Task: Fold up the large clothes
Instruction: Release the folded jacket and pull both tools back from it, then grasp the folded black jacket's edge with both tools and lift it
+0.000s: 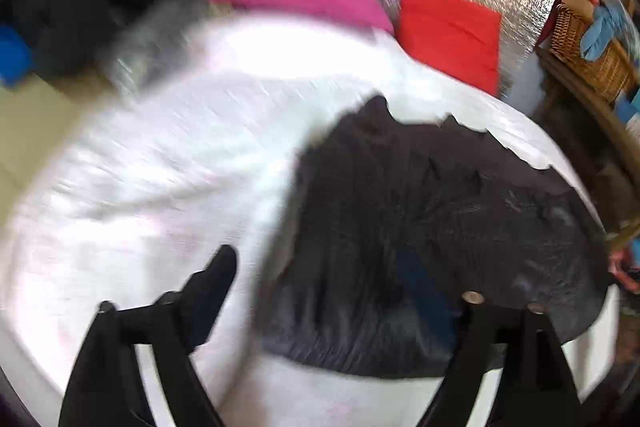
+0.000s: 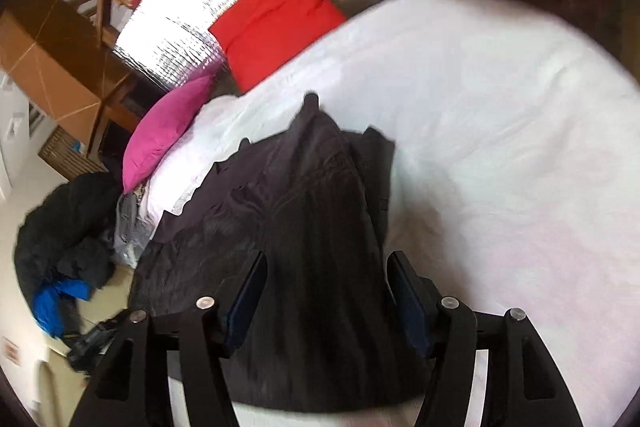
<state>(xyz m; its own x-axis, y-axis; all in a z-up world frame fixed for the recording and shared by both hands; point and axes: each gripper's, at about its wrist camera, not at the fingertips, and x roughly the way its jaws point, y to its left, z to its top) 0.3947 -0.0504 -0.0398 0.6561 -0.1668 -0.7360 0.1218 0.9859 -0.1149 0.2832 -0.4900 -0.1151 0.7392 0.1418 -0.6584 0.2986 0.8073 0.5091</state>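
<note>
Because the dark garment (image 2: 312, 227) lies bunched in soft ridges on the white bed (image 2: 500, 131), it reads as thin, limp cloth: light to lift, with no stiffness to hold a crease by itself, and likely to sag and slide wherever it is not supported. It sits toward the near edge of the bed, below a pink pillow (image 2: 168, 135) and a red cushion (image 2: 276, 27).

Seen from the right wrist, the right claw (image 2: 326, 303) has its jaws parted, with a raised fold of the cloth between them, but the pads do not appear to press on it. Seen from the left wrist, the left claw (image 1: 320, 291) stands wide open and grips nothing; one finger is over bare sheet, the other over the garment's edge (image 1: 400, 219).

A pinch on a single layer in the middle would probably only drag a peak upward. Better holds, in my judgement, are two corners or a hem, one per claw, so the cloth hangs flat between them.
</note>
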